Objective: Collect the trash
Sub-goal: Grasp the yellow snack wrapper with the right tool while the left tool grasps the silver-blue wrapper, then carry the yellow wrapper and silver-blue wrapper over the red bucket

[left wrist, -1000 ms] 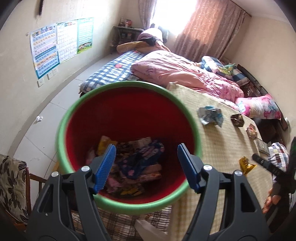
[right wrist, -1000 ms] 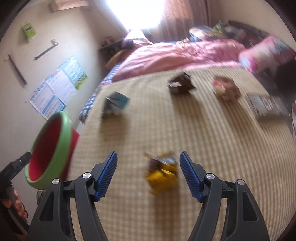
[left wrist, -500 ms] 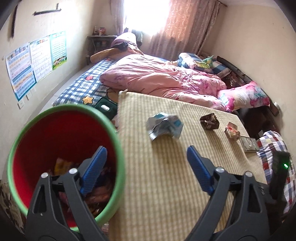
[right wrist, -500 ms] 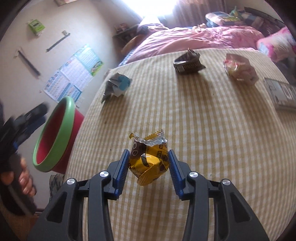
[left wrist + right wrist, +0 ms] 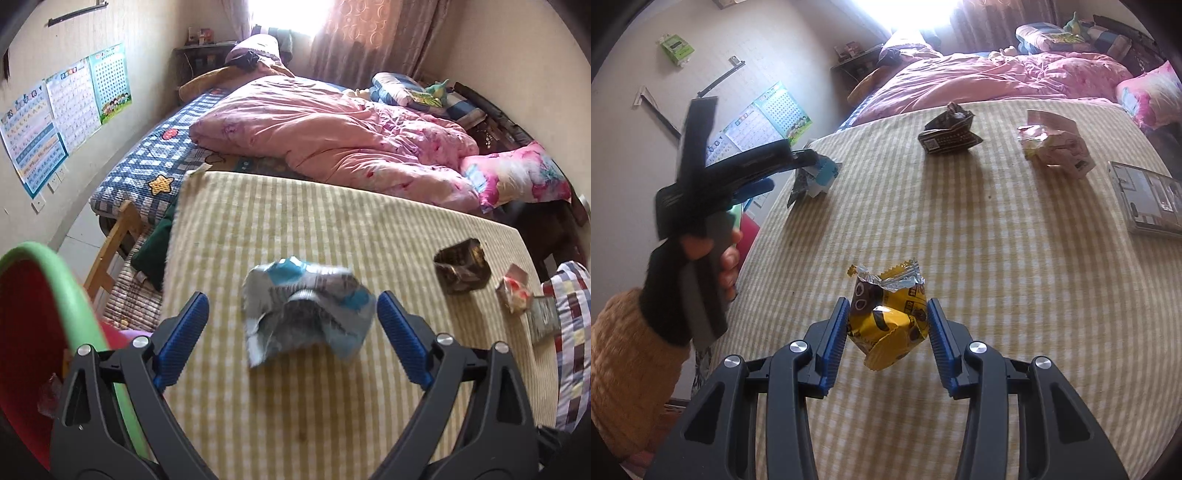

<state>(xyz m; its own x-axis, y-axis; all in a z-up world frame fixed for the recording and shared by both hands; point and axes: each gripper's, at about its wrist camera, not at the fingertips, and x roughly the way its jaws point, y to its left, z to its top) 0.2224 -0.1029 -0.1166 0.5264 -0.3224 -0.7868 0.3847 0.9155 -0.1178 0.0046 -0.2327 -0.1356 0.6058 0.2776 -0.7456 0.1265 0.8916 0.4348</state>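
Observation:
My right gripper (image 5: 886, 334) is shut on a yellow snack wrapper (image 5: 888, 321) and holds it just above the checked yellow mat (image 5: 997, 258). My left gripper (image 5: 291, 332) is open, its fingers either side of a crumpled blue-and-white wrapper (image 5: 306, 317) on the mat; the same wrapper shows in the right wrist view (image 5: 816, 175). The red bin with a green rim (image 5: 44, 332) stands at the mat's left edge. A dark brown wrapper (image 5: 461, 271) (image 5: 949, 134) and a pale pink wrapper (image 5: 515, 291) (image 5: 1054, 146) lie further right.
A flat clear case (image 5: 1145, 203) lies at the mat's right edge. A bed with a pink quilt (image 5: 332, 129) runs behind the mat. A wooden chair (image 5: 110, 251) stands by the mat's left edge. The hand holding the left gripper (image 5: 701, 229) shows at left.
My right gripper has closed on the yellow wrapper and lifted it slightly. My left gripper has swung away from over the bin to the blue-and-white wrapper on the mat.

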